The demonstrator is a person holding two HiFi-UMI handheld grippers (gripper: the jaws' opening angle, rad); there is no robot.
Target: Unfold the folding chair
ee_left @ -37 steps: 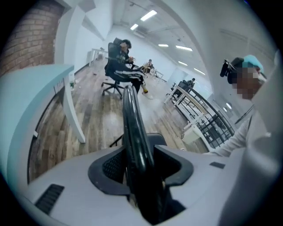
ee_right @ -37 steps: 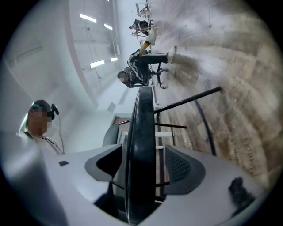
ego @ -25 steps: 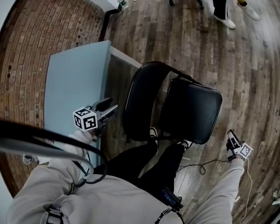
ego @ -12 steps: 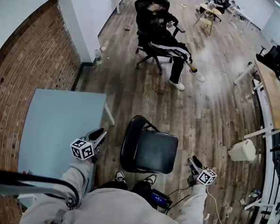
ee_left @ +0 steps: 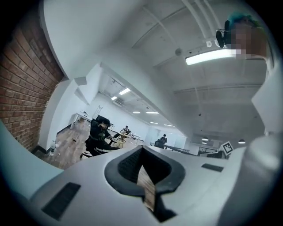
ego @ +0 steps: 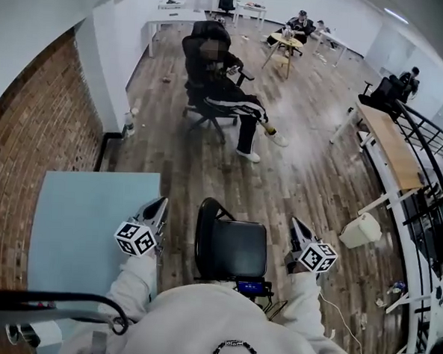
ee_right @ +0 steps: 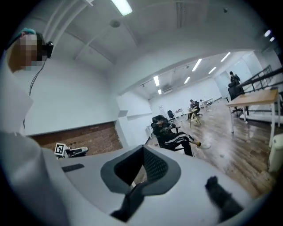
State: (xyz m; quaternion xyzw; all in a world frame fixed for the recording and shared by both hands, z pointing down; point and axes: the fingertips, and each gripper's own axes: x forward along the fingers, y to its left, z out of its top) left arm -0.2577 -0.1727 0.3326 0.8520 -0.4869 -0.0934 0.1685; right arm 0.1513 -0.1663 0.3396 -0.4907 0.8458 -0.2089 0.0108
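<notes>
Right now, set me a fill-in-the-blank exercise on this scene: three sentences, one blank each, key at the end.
1. The black folding chair stands ____ on the wooden floor, between the left gripper and the right gripper.
2. The jaws of both grippers are ____, with nothing between them.
3. The light blue table stands to the person's left, beside the ____ wall.

Missing words: unfolded; shut; brick.
</notes>
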